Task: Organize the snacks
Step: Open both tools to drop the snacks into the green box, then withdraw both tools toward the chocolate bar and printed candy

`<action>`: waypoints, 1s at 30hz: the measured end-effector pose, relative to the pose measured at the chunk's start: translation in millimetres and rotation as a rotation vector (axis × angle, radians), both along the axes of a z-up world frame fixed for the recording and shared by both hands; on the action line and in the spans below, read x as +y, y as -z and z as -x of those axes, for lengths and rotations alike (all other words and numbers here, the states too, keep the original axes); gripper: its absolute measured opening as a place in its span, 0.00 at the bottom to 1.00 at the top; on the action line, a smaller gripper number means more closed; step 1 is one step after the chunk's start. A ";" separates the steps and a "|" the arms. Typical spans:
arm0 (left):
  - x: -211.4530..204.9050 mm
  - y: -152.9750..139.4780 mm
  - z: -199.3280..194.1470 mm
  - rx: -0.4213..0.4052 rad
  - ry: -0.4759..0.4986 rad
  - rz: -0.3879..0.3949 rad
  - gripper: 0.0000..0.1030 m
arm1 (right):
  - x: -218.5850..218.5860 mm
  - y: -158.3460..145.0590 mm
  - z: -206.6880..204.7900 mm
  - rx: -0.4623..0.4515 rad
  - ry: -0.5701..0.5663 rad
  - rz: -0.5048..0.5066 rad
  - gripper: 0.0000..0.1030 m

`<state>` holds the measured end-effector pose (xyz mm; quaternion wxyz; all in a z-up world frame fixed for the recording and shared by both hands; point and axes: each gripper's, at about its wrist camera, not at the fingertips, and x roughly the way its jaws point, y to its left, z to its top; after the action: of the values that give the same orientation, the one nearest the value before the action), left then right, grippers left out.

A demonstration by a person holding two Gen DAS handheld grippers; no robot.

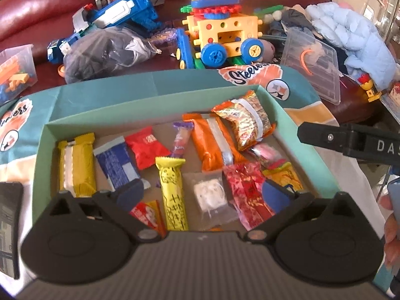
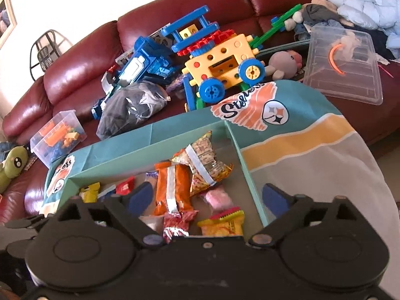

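The cloth (image 2: 300, 135) reads "Steelers" beside a star emblem; the right gripper (image 1: 350, 142) reads "DAS".

A home living room. A dark red leather sofa (image 2: 82, 57) curves across the back, its seat covered in children's things: a yellow and blue plastic construction-toy vehicle (image 2: 222, 62), a clear plastic tub of building bricks (image 2: 58, 135), a green plush toy (image 2: 10, 167) and a pale blue quilted jacket (image 2: 367, 2). A framed picture (image 2: 7, 12) hangs on the pale wall.
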<state>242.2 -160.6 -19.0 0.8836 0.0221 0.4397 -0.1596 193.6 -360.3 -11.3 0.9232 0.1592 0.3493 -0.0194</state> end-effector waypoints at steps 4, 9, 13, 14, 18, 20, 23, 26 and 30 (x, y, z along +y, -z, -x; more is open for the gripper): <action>2.8 -4.2 13.5 0.002 0.004 0.002 1.00 | 2.2 -3.8 13.3 0.003 -0.006 -0.008 1.00; 6.3 -11.6 32.0 0.001 0.003 0.005 1.00 | 7.6 -7.6 33.5 0.014 -0.018 -0.004 1.00; 9.6 -18.4 47.9 -0.006 0.004 0.008 1.00 | 12.0 -11.7 50.3 0.019 -0.031 -0.007 1.00; 10.5 -20.0 52.3 -0.007 0.004 0.010 1.00 | 13.1 -12.5 54.8 0.019 -0.033 -0.007 1.00; 14.5 -24.3 69.6 -0.012 0.005 0.012 1.00 | 17.0 -16.4 71.1 0.023 -0.046 -0.010 1.00; 17.1 -24.7 78.8 -0.013 0.008 0.006 1.00 | 17.2 -17.6 80.1 0.021 -0.050 -0.010 1.00; 23.2 -21.0 92.9 -0.006 0.010 0.000 1.00 | 18.1 -17.5 93.0 0.022 -0.052 -0.016 1.00; 33.1 -11.9 107.1 0.016 0.006 -0.005 1.00 | 18.6 -9.8 106.0 0.047 -0.061 -0.029 1.00; 44.1 6.2 124.7 0.061 -0.001 -0.014 1.00 | 21.9 9.5 123.8 0.107 -0.079 -0.035 1.00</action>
<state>117.5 -116.5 -25.1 0.8698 0.0232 0.4673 -0.1567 69.7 -338.4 -20.8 0.9003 0.1602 0.4045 0.0149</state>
